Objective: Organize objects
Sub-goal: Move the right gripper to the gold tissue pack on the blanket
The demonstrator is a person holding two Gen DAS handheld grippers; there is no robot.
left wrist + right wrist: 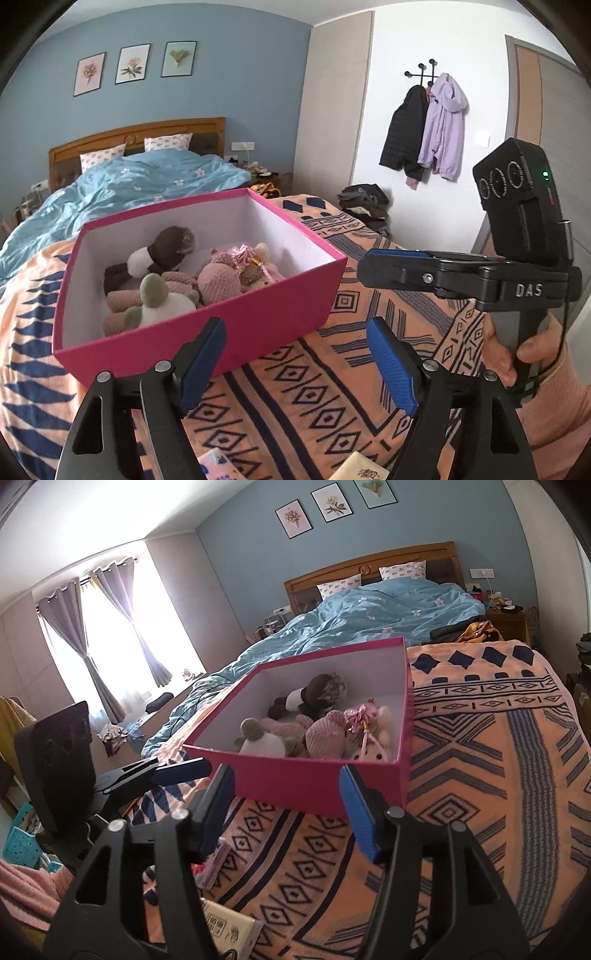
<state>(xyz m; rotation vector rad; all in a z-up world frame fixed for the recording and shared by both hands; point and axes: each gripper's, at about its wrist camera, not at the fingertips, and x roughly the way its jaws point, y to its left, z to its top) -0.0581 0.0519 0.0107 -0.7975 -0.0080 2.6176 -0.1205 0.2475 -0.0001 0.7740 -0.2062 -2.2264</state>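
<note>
bedroom with a blue wall; on the bed's orange patterned blanket point(332, 387) sits an open pink cardboard box point(207, 332) already gathering the plush toys point(177, 280). left gripper point(295, 365) and right gripper point(288, 805) hover near it, jaws apart, empty.

A bed point(122, 184) with a wooden headboard point(136, 138) carries a rumpled blue duvet point(140, 181) and two patterned pillows point(168, 142), at middle left of the left wrist view. Three framed flower prints point(133, 64) hang on the blue wall at upper left. An orange blanket point(332, 387) with dark geometric patterns fills the foreground. A black jacket point(404, 136) and a lilac jacket point(445, 125) hang from wall hooks at right. In the right wrist view, grey curtains point(110, 635) frame a bright window point(110, 627) at left.
</note>
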